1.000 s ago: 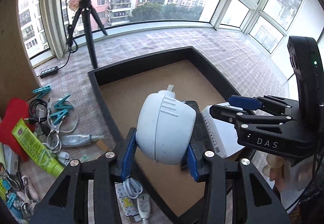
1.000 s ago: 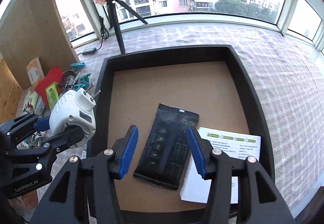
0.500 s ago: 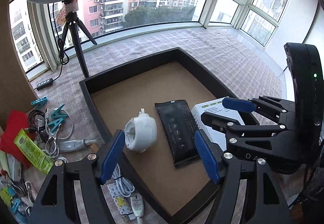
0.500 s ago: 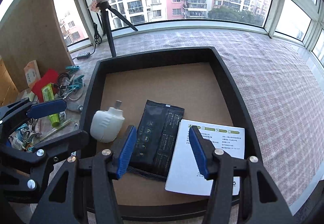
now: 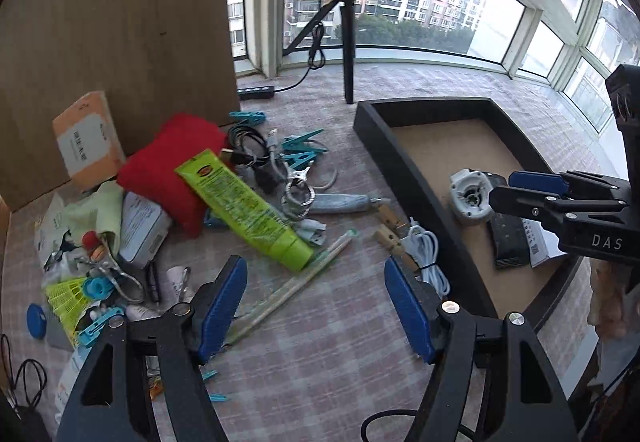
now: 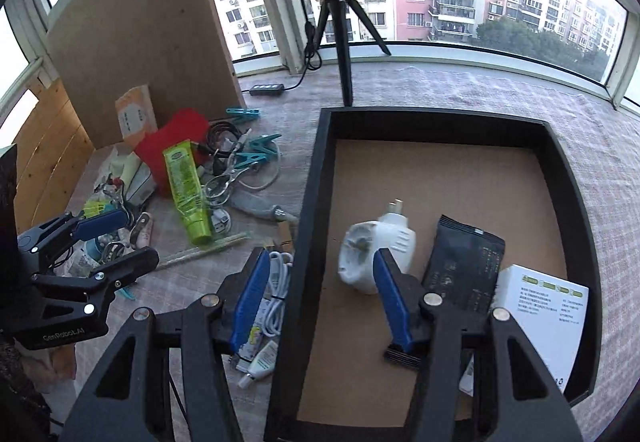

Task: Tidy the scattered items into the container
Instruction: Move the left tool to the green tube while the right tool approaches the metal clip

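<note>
Container (image 6: pixel 316 202), black-walled with a brown floor, on the right part of the desk (image 5: pixel 340 342), just beside the heap of scattered items (image 5: pixel 168 210) to its left. Inside, near the left wall: white plug-in device (image 6: pixel 370 254) on its side, prongs pointing far; right of it and touching, black flat packet (image 6: pixel 464 266); further right, white booklet (image 6: pixel 540 318) in the near right corner, overlapping the packet's edge.

Outside, in the heap: red cloth (image 5: pixel 172 166) by the wooden board (image 5: pixel 112 22) at the far left, orange box (image 5: pixel 88 140) leaning against that board. Green tube (image 5: pixel 244 208) lying diagonally across the cloth's near edge. Teal clothespins (image 5: pixel 302 152) and a black cable coil (image 5: pixel 246 148) on the far side of the tube. White cable (image 5: pixel 426 246) bundled against the container's left wall, two wooden clothespins (image 5: pixel 390 228) just beside it. Pale straw-like sticks (image 5: pixel 296 282) lying on the desk near the tube's cap end.

Left gripper (image 5: pixel 316 306) over the bare desk at the near side of the heap, fingers (image 5: pixel 222 306) spread wide, grasping nothing. Right gripper (image 6: pixel 320 302) astride the container's left wall, fingers (image 6: pixel 394 306) likewise released, one over the white cable outside, the other over the container floor just near the plug-in device.

Tripod (image 6: pixel 340 38) with ring light standing at the far side by the window.
</note>
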Available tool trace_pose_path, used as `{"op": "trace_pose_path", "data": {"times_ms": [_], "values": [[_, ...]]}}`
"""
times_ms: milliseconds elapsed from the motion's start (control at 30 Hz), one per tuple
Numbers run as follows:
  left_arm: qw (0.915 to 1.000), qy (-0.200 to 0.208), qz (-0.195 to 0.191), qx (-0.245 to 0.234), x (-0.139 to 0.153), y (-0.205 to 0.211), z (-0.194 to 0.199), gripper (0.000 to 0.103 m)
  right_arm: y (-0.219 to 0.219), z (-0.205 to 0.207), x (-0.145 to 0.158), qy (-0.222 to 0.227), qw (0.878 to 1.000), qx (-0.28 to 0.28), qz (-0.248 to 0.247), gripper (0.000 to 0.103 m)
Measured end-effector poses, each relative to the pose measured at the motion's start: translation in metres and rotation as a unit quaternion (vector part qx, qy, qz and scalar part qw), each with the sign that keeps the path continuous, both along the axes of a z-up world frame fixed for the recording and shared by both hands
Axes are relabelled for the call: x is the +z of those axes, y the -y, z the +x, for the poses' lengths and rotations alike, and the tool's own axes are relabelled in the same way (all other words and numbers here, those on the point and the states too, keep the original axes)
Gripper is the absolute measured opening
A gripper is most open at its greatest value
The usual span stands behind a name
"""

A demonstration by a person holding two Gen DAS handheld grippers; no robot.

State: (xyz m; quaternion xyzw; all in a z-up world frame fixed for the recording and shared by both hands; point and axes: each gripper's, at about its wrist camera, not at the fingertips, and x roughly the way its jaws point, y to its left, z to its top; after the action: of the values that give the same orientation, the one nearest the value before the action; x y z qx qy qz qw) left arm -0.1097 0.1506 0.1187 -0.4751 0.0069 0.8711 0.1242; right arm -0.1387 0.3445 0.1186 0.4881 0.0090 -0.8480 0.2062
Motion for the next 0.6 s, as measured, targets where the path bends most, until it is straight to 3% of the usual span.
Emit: {"op": "trace_pose_path", "data": {"times_ms": [233, 433, 600], "values": [[0.9952, 0.021, 0.047, 0.083, -0.013, 0.063, -0.014, 0.067, 0.059, -0.013, -0.018, 0.039, 0.998, 0.045, -0.025, 0.053], [0.9921, 0.033, 0.065, 0.102, -0.022, 0.074, -0.028, 0.067, 0.099, -0.012, -0.031, 0.043, 0.995, 0.092, -0.004, 0.053], [0.9925, 0.034, 0.071, 0.094, -0.025, 0.070, -0.039, 0.066, 0.101, -0.028, -0.038, 0.057, 0.996, 0.073, -0.006, 0.051]]}}
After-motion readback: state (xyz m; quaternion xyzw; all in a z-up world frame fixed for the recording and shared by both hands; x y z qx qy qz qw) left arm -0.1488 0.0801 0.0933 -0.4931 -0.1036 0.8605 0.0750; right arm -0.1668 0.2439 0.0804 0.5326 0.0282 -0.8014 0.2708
